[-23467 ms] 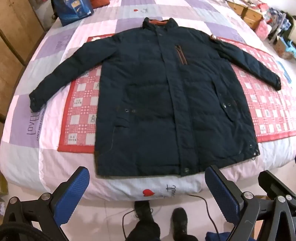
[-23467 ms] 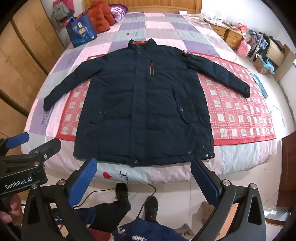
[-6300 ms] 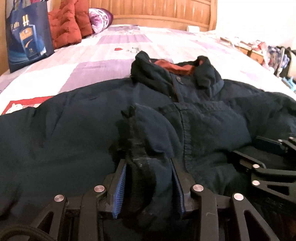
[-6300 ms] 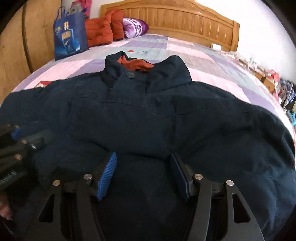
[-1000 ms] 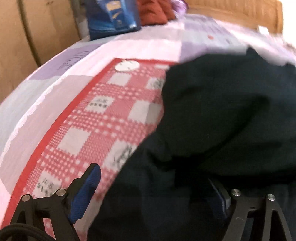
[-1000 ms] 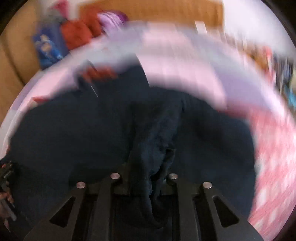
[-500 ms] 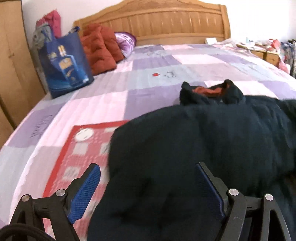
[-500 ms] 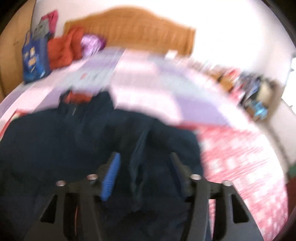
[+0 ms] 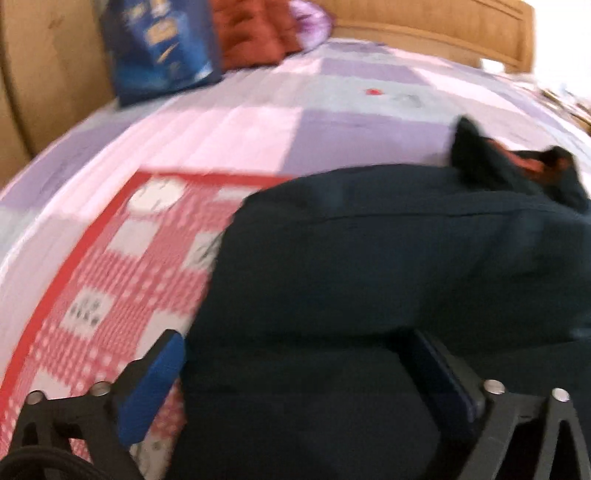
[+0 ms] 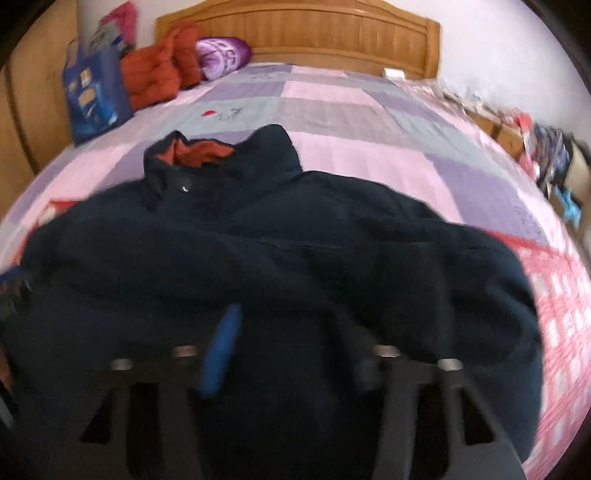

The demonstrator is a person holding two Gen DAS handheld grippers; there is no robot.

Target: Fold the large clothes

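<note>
The dark navy jacket lies folded in on the bed, its collar with orange lining toward the headboard. My left gripper hangs low over the jacket's left edge. Its jaws are opening and stand wide, the left blue pad over the red mat and the right one against dark cloth. My right gripper sits over the jacket near its middle. Its jaws are closing with jacket cloth lying between the blue pads. Blur hides whether they press on the cloth.
A red checked mat lies under the jacket on the purple patchwork quilt. A blue bag, orange-red cushions and a purple pillow stand by the wooden headboard. Cluttered furniture lines the right side.
My right gripper let go of the bunched cloth it pinched a second ago, spread, then narrowed again. My left gripper swung back toward the jacket's left edge and its jaws widened.
</note>
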